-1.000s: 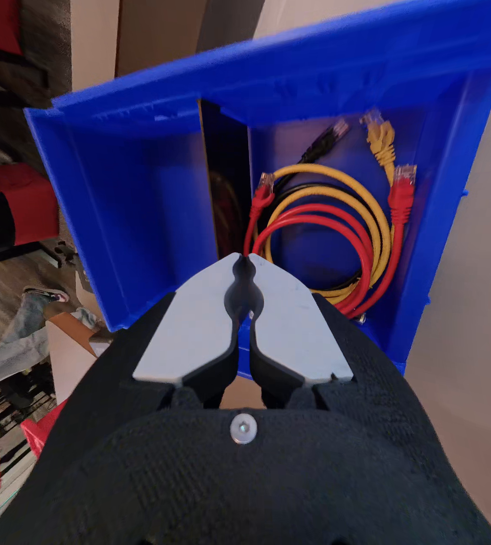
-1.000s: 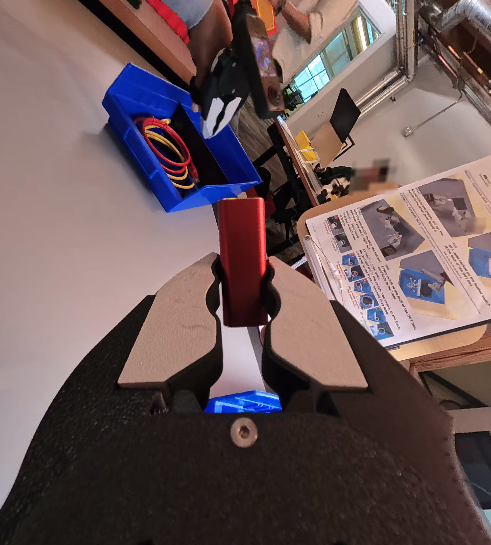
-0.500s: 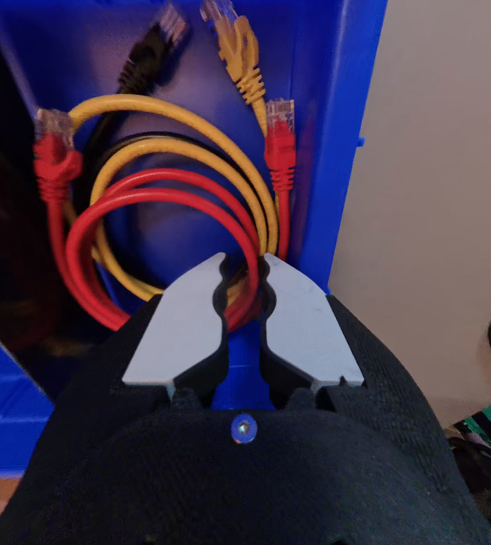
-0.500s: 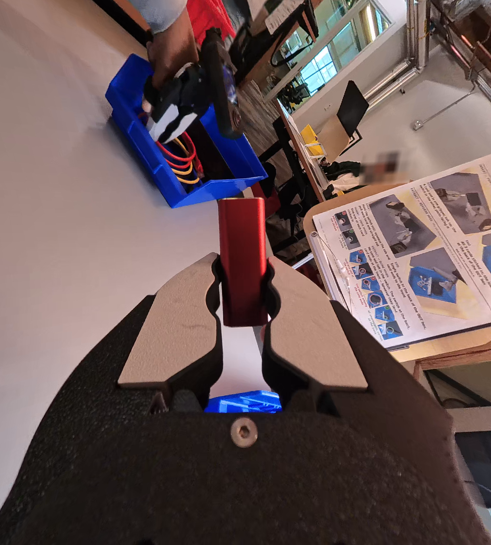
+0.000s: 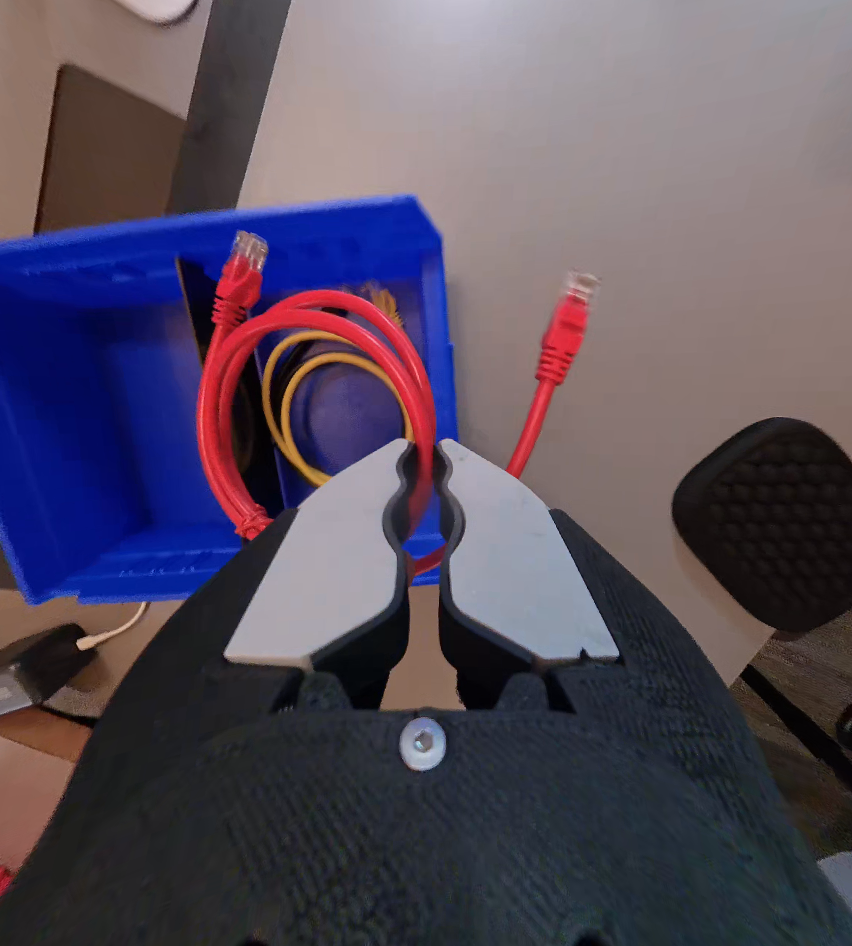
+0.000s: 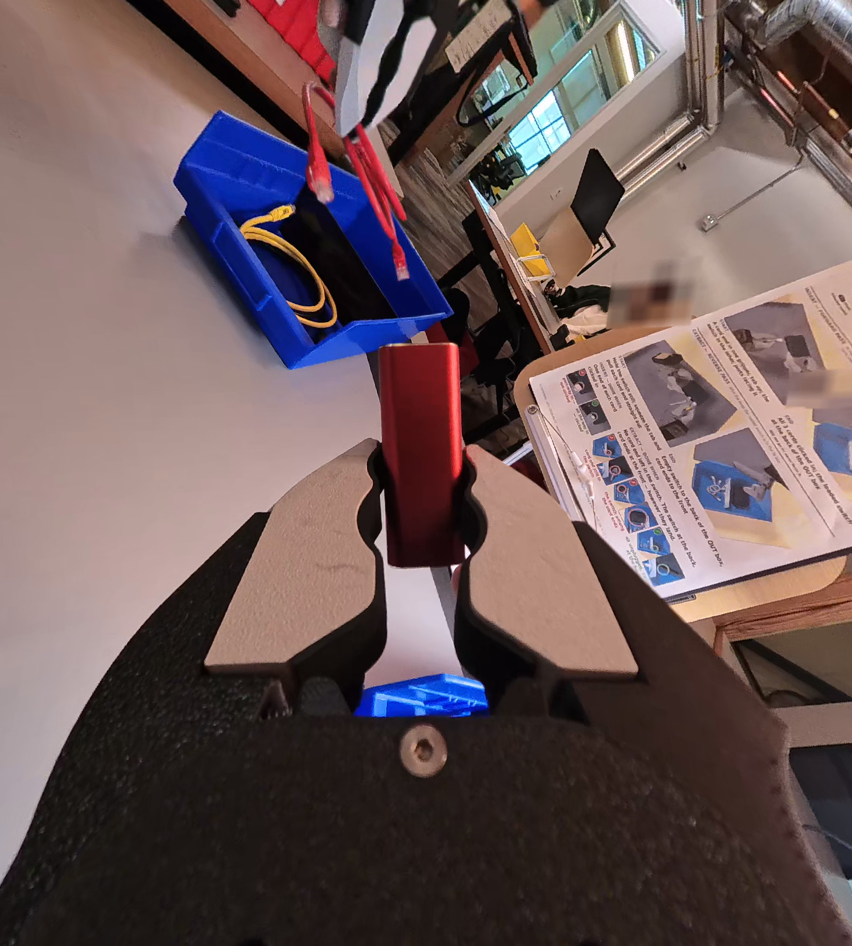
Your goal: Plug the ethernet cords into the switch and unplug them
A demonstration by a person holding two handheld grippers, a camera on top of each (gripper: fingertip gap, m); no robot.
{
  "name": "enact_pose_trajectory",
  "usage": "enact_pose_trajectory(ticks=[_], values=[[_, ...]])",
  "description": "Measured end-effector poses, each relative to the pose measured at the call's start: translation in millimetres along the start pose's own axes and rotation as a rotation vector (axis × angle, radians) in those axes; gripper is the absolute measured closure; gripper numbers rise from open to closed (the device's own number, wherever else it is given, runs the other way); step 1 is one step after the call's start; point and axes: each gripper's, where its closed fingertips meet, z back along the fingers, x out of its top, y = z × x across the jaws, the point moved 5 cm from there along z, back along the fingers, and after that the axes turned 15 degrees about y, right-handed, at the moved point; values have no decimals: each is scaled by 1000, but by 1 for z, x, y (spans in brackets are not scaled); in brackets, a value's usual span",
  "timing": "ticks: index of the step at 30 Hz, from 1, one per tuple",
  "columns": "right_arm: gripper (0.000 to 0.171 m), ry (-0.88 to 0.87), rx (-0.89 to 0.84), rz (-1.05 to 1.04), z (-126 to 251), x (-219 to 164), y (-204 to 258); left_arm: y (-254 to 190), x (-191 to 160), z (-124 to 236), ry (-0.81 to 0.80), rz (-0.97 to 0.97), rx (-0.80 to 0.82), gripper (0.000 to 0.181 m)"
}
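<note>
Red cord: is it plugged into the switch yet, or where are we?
Not yet. Picked up: the left gripper is shut on the coiled red cord, above the blue bin. In hand: the right gripper clamps the red switch. Left: plugging every cord; the yellow cord lies in the bin.

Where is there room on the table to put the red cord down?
The pale table is bare beside the blue bin, toward the right claw holding the red switch. The bin's compartment with the yellow cord is crowded. The left claw holds the red cord.
</note>
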Motion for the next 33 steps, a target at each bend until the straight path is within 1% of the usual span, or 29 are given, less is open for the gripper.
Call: enact_pose_trajectory(ticks=[1, 4, 8, 10, 14, 19, 21, 22, 24, 27, 29, 33], values=[[145, -3, -1, 2, 1, 1, 0, -7, 3, 5, -21, -14, -1, 175], [145, -13, -8, 5, 5, 5, 0, -25, 14, 4, -57, -46, 27, 175], [145, -20, -18, 4, 10, 7, -2, -37, 25, -21, -58, -19, 122, 175], [145, -22, -18, 2, 11, 8, -2, -34, 28, -39, -41, 35, 162, 174], [145, -15, -18, 5, 11, 7, -1, -20, 22, -73, -7, 159, 134, 175], [145, -11, -15, -7, 8, 2, -2, -9, 9, -115, 53, 208, 149, 172], [145, -8, -10, -8, 6, 1, -2, -9, 7, -122, 59, 192, 195, 168], [145, -5, -8, -7, 4, 0, -2, -10, 7, -122, 46, 180, 212, 162], [145, 2, -4, -6, 2, -2, -1, -18, 11, -114, -21, 133, 242, 153], [145, 3, -1, -12, 0, -3, -1, -40, 19, -104, -128, 28, 308, 150], [145, 1, 0, -14, 0, -3, -1, -54, 21, -108, -143, -72, 419, 150], [145, 0, 3, -6, -1, 0, 2, -63, 20, -131, -121, -247, 716, 145]])
